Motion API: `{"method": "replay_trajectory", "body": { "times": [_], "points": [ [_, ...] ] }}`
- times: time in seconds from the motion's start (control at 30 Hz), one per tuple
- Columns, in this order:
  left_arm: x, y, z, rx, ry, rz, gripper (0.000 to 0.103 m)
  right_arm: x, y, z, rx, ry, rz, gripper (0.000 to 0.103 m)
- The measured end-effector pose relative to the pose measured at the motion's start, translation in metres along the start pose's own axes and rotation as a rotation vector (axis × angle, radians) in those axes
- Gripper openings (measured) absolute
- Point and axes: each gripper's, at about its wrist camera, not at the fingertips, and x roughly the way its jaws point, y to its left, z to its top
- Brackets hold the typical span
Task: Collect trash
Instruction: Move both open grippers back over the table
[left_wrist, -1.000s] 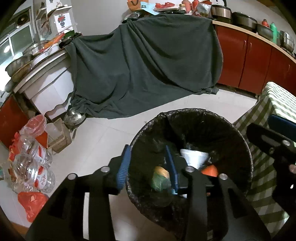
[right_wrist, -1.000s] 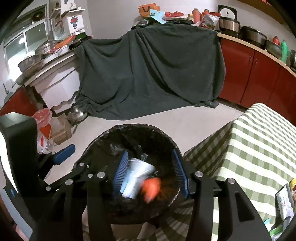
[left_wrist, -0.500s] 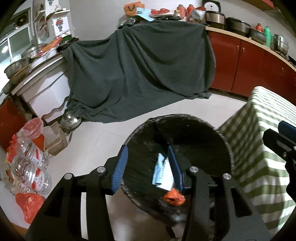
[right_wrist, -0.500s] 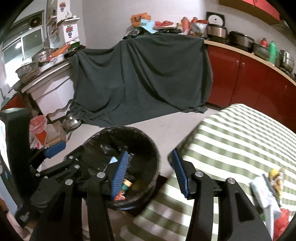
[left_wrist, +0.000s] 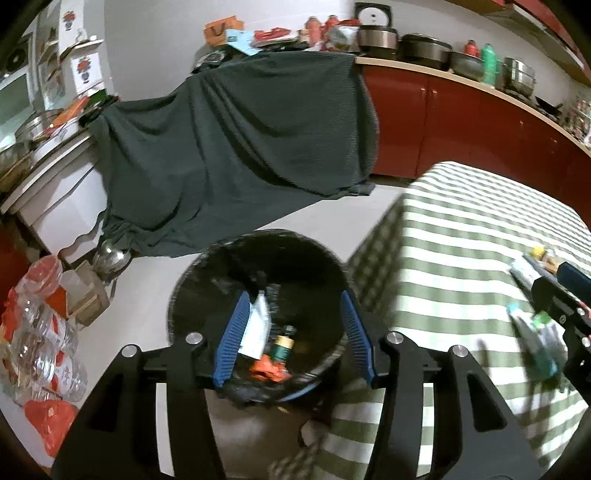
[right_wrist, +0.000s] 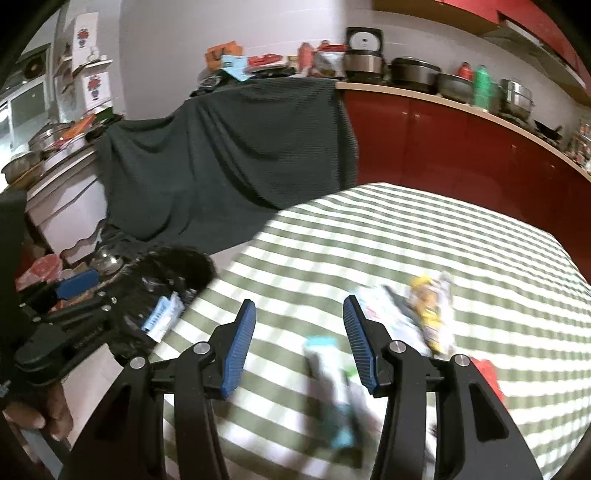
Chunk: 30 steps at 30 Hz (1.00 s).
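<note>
The left claw hangs with its blue pads spread wide over the mouth of the black-lined trash bin, gripping nothing. Inside the bin lie a white carton, a small green-and-gold bottle and a crumpled orange wrapper, the carton leaning close by the claw's left pad. The bin stands on the floor just beside the left edge of the tabletop, which is covered in a green-and-white checked cloth. The right claw is over that tabletop with its pads likewise spread apart and empty. Beneath and between its fingers lies a blurred wrapper with a teal end. Farther toward the right edge sits a loose heap of trash, with a yellow-and-white packet in it and something red at its near side; motion blur hides finer detail. A dark green cloth drapes the furniture behind the bin.
</note>
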Motion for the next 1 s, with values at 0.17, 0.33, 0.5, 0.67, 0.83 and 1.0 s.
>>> {"method": "replay_trajectory", "body": {
  "times": [0.17,0.33,0.5,0.67,0.83,1.0],
  "points": [
    [-0.013,-0.03,-0.006,0.028,0.002,-0.033,0.05,-0.017,-0.028,-0.013,0.035,-0.013,-0.043,0.049],
    [-0.023,-0.058,-0.012,0.056,0.007,-0.06,0.05,-0.031,-0.06,-0.024,0.078,-0.023,-0.072,0.049],
    [-0.03,-0.084,-0.018,0.083,0.011,-0.084,0.051,-0.043,-0.085,-0.035,0.11,-0.03,-0.109,0.049],
    [-0.034,-0.106,-0.022,0.108,0.017,-0.103,0.051,-0.052,-0.107,-0.047,0.148,-0.031,-0.136,0.049],
    [-0.038,-0.124,-0.029,0.125,0.027,-0.124,0.051,-0.058,-0.123,-0.058,0.171,-0.029,-0.158,0.049],
    [-0.037,-0.139,-0.033,0.143,0.038,-0.131,0.052,-0.062,-0.135,-0.065,0.19,-0.028,-0.169,0.049]
  ]
}}
